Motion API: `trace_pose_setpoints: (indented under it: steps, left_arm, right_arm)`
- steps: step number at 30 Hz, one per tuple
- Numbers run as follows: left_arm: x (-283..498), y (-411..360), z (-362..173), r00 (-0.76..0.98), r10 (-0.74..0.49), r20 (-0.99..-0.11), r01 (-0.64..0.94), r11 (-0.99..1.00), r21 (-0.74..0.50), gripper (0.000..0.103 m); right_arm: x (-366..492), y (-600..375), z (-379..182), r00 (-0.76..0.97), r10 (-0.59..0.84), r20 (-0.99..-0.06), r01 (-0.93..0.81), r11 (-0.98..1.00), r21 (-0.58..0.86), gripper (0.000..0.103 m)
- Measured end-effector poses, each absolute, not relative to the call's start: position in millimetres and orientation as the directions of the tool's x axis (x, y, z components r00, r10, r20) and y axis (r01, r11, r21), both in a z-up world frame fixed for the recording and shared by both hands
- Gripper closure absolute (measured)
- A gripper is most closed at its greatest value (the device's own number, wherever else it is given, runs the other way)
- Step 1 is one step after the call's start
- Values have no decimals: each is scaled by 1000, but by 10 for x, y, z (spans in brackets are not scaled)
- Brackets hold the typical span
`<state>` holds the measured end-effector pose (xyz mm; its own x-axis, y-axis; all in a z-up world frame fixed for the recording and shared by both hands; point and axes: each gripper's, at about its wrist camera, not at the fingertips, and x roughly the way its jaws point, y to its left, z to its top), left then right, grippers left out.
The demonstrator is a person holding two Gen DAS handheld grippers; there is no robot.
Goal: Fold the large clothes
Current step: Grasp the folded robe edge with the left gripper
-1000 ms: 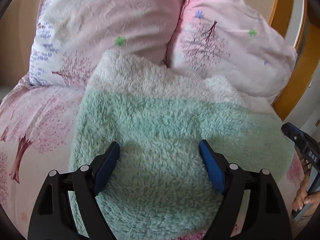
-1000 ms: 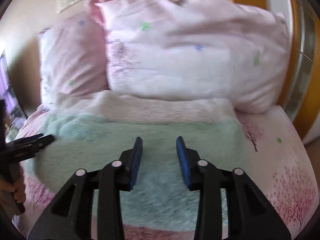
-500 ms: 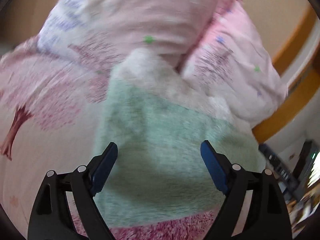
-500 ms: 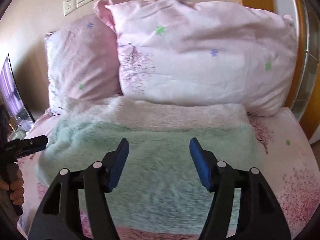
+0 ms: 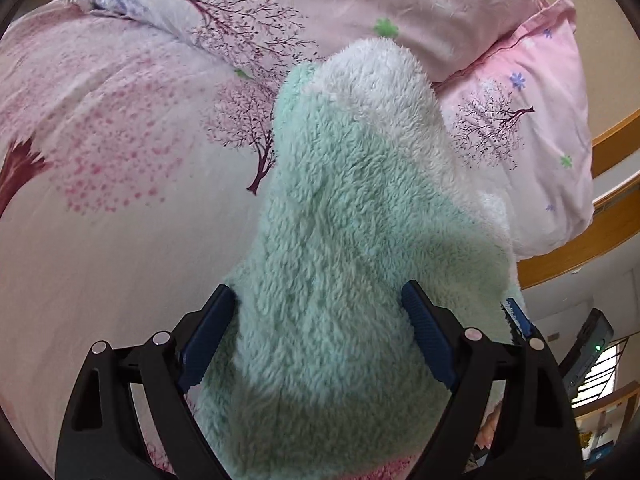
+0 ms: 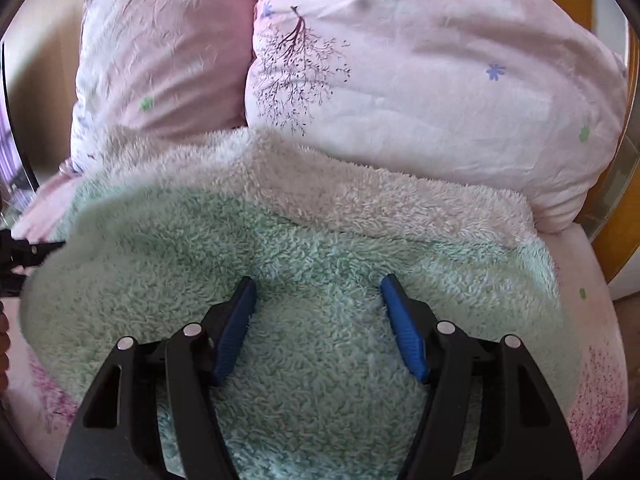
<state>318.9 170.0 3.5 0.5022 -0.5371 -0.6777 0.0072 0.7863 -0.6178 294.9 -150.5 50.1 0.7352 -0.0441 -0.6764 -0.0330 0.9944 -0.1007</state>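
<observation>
A fluffy mint-green and white garment (image 6: pixel 320 248) lies folded on the bed (image 5: pixel 100 208), its white far edge touching two pink pillows (image 6: pixel 420 80) with a tree print. The left tongs (image 5: pixel 316 328) stand wide, with the garment's near left part between the blue pads; whether the pads press it I cannot tell. The right tongs (image 6: pixel 318 320) are opening just above the green fleece, gripping nothing. The other tool's black tip shows at the left edge of the right view.
</observation>
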Motion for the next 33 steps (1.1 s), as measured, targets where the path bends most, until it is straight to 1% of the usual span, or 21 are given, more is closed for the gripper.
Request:
trace_pose_setpoints:
  steps: [3, 7, 15, 18, 20, 21, 22, 23, 24, 28, 33]
  left_arm:
    - [3245, 1648, 22, 498, -522, -692, 11, 802, -597, 16]
    - [3266, 1576, 32, 497, -503, -707, 21, 822, -570, 13]
    - [3278, 1496, 10, 505, -494, -708, 6, 822, -569, 7]
    - [3332, 1403, 8, 504, -507, -700, 4, 811, -584, 6]
    - [3353, 1427, -8, 492, -544, -680, 3, 782, -624, 6]
    - [3367, 1444, -25, 485, -568, -665, 0, 761, -649, 8]
    - [3380, 1509, -47, 474, -598, -646, -14, 729, -685, 15]
    - [3403, 1593, -88, 457, -637, -621, -35, 685, -728, 17]
    - [3424, 1647, -112, 452, -650, -612, -48, 667, -744, 22]
    - [3502, 1822, -183, 406, -718, -565, -43, 603, -797, 24]
    - [3530, 1681, -157, 398, -720, -569, 4, 621, -784, 23]
  right_arm:
    - [2956, -1485, 460, 730, -54, -682, -31, 993, -112, 35]
    - [2939, -1476, 416, 733, -65, -677, -31, 991, -129, 35]
    - [2928, -1486, 413, 738, -54, -673, -45, 991, -128, 34]
    - [2925, -1487, 413, 740, -48, -671, -51, 991, -126, 34]
    - [2930, -1481, 414, 741, -44, -671, -54, 991, -125, 34]
    - [2931, -1478, 416, 740, -41, -671, -58, 991, -125, 34]
    - [2930, -1483, 420, 739, -36, -673, -62, 991, -121, 34]
    - [2921, -1485, 423, 738, -33, -674, -63, 991, -117, 34]
    - [2909, -1494, 427, 736, -27, -676, -66, 992, -111, 34]
    - [2866, -1510, 441, 735, -14, -678, -77, 992, -103, 34]
    - [2861, -1505, 442, 735, -16, -677, -71, 992, -101, 34]
